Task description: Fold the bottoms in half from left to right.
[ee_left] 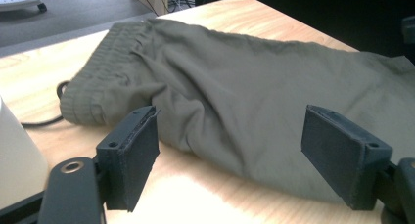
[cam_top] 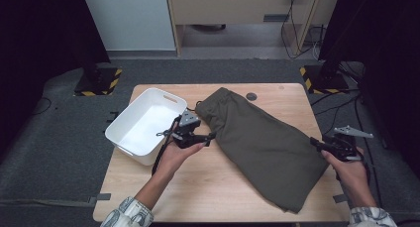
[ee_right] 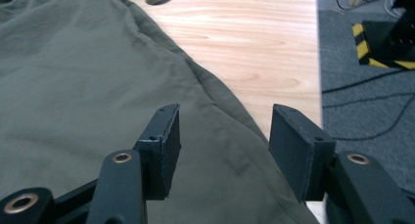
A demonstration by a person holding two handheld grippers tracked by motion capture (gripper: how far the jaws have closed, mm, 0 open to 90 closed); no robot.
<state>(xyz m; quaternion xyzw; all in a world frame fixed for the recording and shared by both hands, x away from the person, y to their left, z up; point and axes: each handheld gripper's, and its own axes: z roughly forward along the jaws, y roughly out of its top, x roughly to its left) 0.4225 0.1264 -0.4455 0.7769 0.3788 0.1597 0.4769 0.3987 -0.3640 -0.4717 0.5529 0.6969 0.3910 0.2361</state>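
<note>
Olive-green folded trousers (cam_top: 262, 142) lie diagonally across the wooden table (cam_top: 213, 187), elastic waistband toward the far left. My left gripper (cam_top: 211, 137) sits at the near side of the waist end, its jaws wide apart. In the left gripper view, the left gripper (ee_left: 230, 123) is open, low over the table, with the trousers (ee_left: 235, 87) just beyond its pads. My right gripper (cam_top: 317, 143) is at the trousers' right edge. In the right gripper view, the right gripper (ee_right: 225, 119) is open above the hem edge of the trousers (ee_right: 73, 87), pinching nothing.
A white plastic bin (cam_top: 130, 152) stands at the table's left, next to my left hand. A round cable hole (cam_top: 251, 96) is at the table's far edge. A black cord (ee_left: 44, 121) lies by the waistband. Hazard-striped stand bases (cam_top: 96, 83) sit on the floor behind.
</note>
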